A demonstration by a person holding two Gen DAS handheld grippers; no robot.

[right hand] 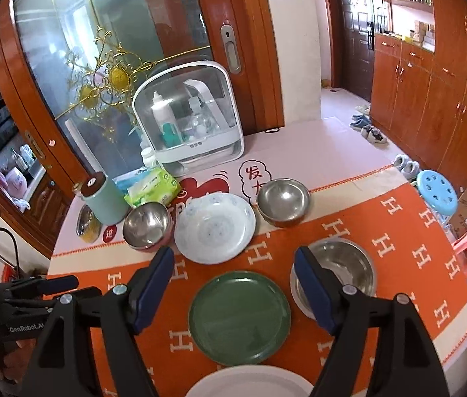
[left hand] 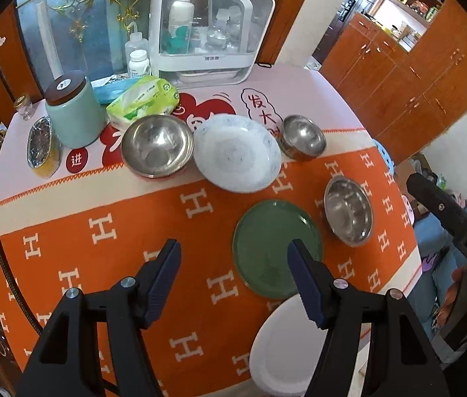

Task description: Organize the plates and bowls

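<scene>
Six dishes sit upright and apart on the bench. At the back, in a row: a large steel bowl (left hand: 157, 145), a white patterned deep plate (left hand: 237, 153) (faint blue marks inside) and a small steel bowl (left hand: 303, 136). Nearer, a flat green plate (left hand: 274, 244) lies beside another steel bowl (left hand: 348, 210). A plain white plate (left hand: 283, 347) lies nearest, at the bench edge.

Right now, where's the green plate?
The green plate lies on the orange cloth, near the table's front, between the white plate and patterned dish, steel bowl alongside.
</scene>
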